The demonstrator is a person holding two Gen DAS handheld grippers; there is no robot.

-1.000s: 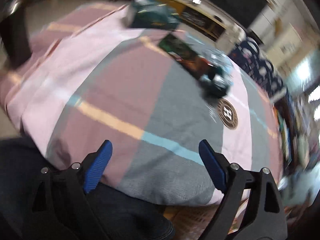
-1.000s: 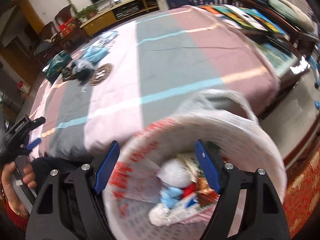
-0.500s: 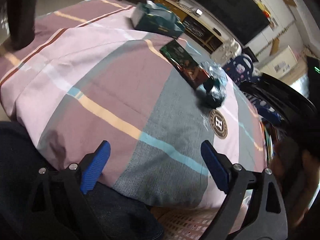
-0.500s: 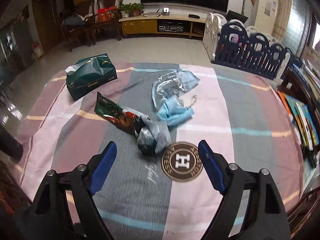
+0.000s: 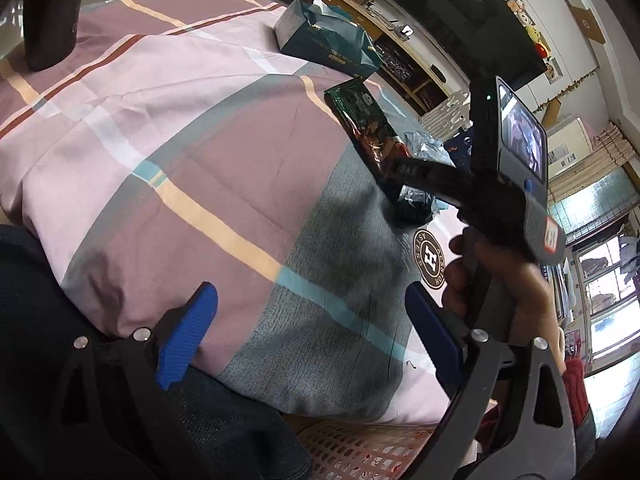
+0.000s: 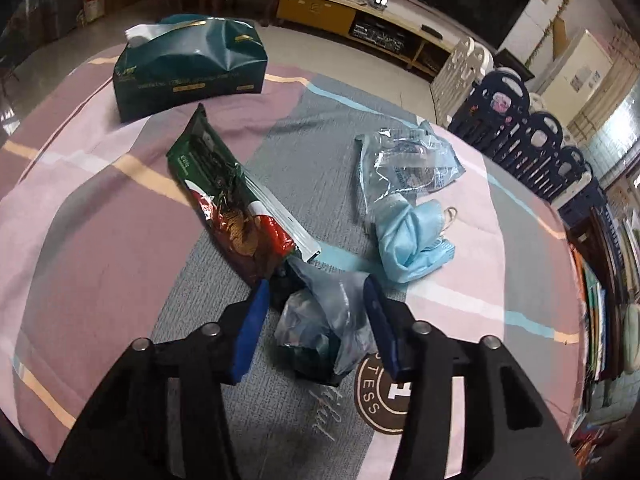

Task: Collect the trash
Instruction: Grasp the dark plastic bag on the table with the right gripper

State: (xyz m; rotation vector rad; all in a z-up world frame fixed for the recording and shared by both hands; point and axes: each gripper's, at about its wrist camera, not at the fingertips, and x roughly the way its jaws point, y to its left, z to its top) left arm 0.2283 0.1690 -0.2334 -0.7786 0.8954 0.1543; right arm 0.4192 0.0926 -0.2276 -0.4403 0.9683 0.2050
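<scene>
Your right gripper (image 6: 316,316) (jaws wide, straddling the crumpled bag (image 6: 324,320) at lower centre) could snag the bedsheet (image 6: 120,240) when closing.

Plaid bedspread (image 6: 120,248), green tissue box (image 6: 188,66), navy playpen fence (image 6: 532,140)

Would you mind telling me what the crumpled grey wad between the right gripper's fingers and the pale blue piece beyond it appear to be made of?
The grey wad looks like thin plastic film: glossy, translucent, sharply creased. The pale blue piece looks like soft matte non-woven fabric with an ear loop, probably a face mask. The right gripper straddles the wad, fingers open.
</scene>
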